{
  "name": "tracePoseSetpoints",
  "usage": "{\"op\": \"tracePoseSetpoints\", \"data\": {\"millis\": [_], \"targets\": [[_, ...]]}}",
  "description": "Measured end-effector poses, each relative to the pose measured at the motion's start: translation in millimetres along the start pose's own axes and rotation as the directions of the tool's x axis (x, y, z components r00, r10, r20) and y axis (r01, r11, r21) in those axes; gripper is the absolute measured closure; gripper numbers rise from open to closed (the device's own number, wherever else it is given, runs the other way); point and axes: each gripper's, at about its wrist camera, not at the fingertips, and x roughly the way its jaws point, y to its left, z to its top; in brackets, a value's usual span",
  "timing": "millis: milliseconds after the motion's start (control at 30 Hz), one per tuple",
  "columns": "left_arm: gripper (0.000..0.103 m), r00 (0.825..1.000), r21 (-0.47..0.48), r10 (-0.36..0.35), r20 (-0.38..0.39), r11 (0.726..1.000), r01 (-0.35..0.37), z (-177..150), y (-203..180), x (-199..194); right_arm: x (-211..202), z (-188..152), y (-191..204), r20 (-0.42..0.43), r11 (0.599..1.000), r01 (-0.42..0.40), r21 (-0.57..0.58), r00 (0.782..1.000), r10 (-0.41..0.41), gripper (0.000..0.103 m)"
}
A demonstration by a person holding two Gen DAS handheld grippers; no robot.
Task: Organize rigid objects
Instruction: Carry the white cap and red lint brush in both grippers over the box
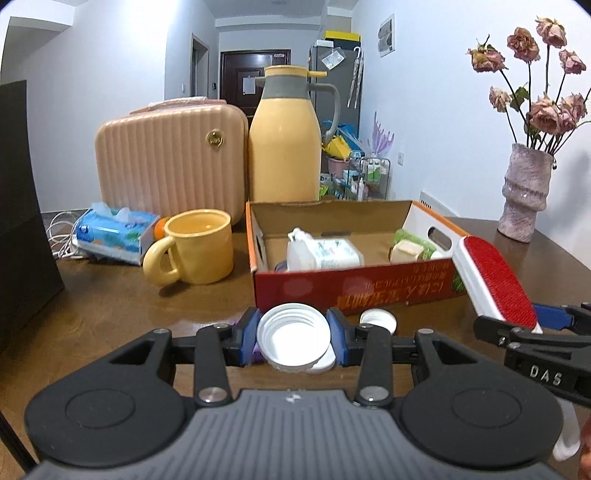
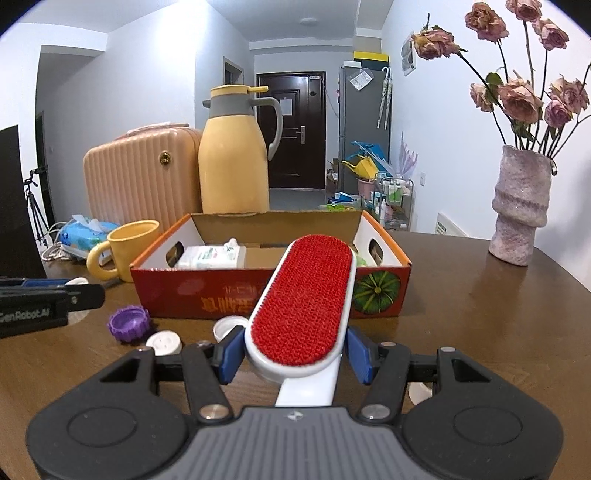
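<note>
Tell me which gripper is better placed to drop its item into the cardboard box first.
Probably the right gripper. Its lint brush already points over the box front wall, centred on the opening. The left gripper, holding a white lid, sits short of the box's left corner.

**Bright, even room light, heavy fisheye warp**

Both views are well lit, soft white light from overhead; a ceiling lamp [image 2: 308, 21] shows in the right wrist view. The glossy wooden table [image 1: 122, 295] picks up pale reflections, and the mug [image 1: 199, 251] drops only a soft shadow. The white lid [image 1: 293, 334] is nearly blown out. Walls and door frames bow hard toward the edges, corners go dark. The thermos [image 1: 284, 136] looks slightly smeared; the close gripper bodies stay fairly sharp.
</note>
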Motion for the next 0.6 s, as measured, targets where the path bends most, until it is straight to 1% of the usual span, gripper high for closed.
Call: {"op": "tracePoseSetpoints", "data": {"millis": [600], "targets": [[0.063, 0.999, -0.076, -0.008, 0.047, 0.997, 0.012, 47.0, -6.0, 35.0, 37.6, 47.0, -0.1, 0.036, 0.999, -0.03, 0.036, 0.999, 0.029, 0.045]]}}
